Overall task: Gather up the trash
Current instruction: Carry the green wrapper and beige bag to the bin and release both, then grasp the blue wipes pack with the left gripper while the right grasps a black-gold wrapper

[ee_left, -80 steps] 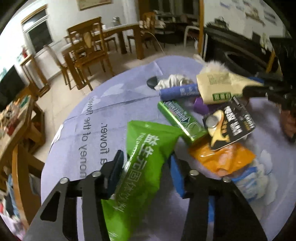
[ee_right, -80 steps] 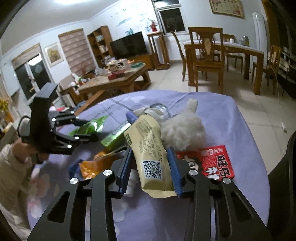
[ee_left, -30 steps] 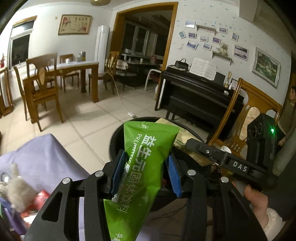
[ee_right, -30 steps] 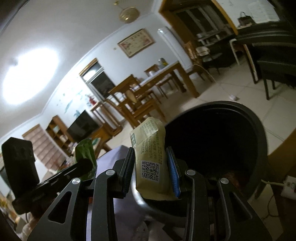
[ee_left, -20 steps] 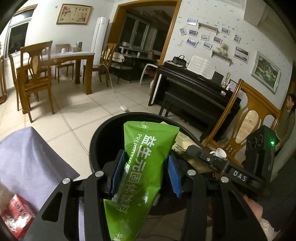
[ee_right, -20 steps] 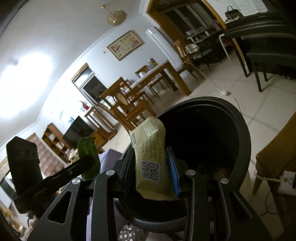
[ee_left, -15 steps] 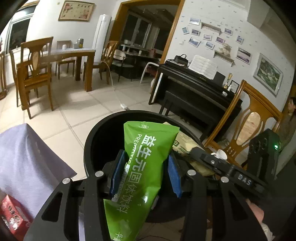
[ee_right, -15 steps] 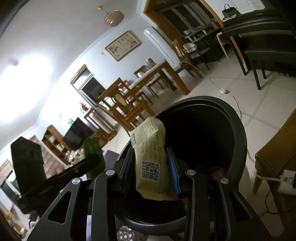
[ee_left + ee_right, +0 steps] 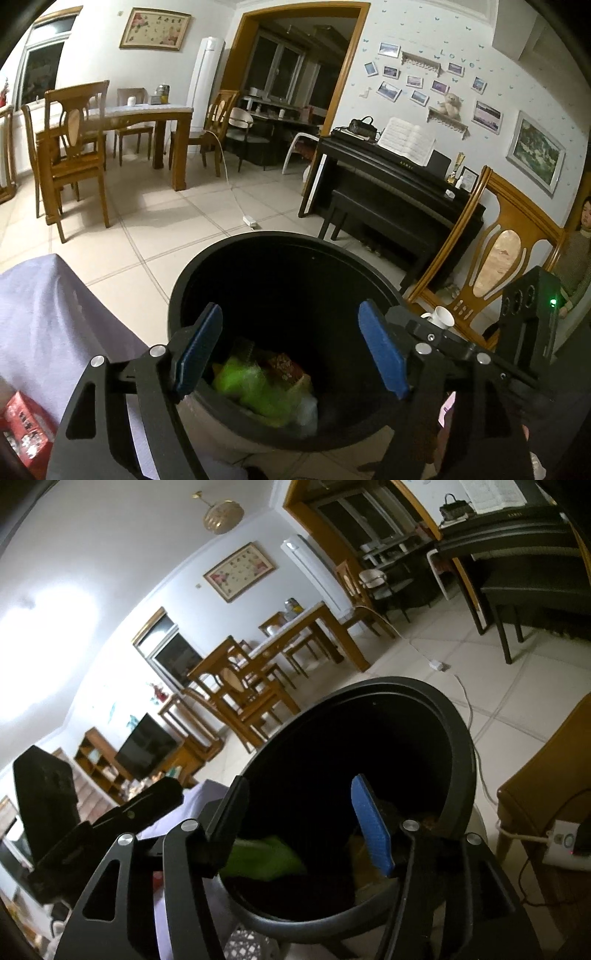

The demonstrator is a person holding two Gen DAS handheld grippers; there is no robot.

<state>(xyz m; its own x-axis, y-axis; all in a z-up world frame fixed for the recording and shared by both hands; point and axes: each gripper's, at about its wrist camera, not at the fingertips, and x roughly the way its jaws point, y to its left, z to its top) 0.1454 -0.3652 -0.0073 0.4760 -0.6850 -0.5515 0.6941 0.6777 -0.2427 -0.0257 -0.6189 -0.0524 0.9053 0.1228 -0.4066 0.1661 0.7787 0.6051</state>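
Note:
A round black trash bin [image 9: 280,240] stands on the floor beside the table; it also shows in the right wrist view [image 9: 458,723]. My left gripper [image 9: 290,350] is open and empty above the bin's mouth. The green wrapper [image 9: 251,387] lies blurred inside the bin among other trash, and shows in the right wrist view [image 9: 266,856]. My right gripper [image 9: 299,823] is open and empty over the bin, to the right of the left one. The beige packet is a dim shape [image 9: 365,864] inside the bin.
The purple-covered table [image 9: 48,317] lies left of the bin, with a red wrapper [image 9: 22,432] on it. A wooden chair [image 9: 495,258] and a black piano [image 9: 391,192] stand to the right. A dining table with chairs [image 9: 110,122] is farther back.
Both grippers opened over the bin. The green wrapper dropped from the left gripper and the beige packet from the right; both are now inside the bin.

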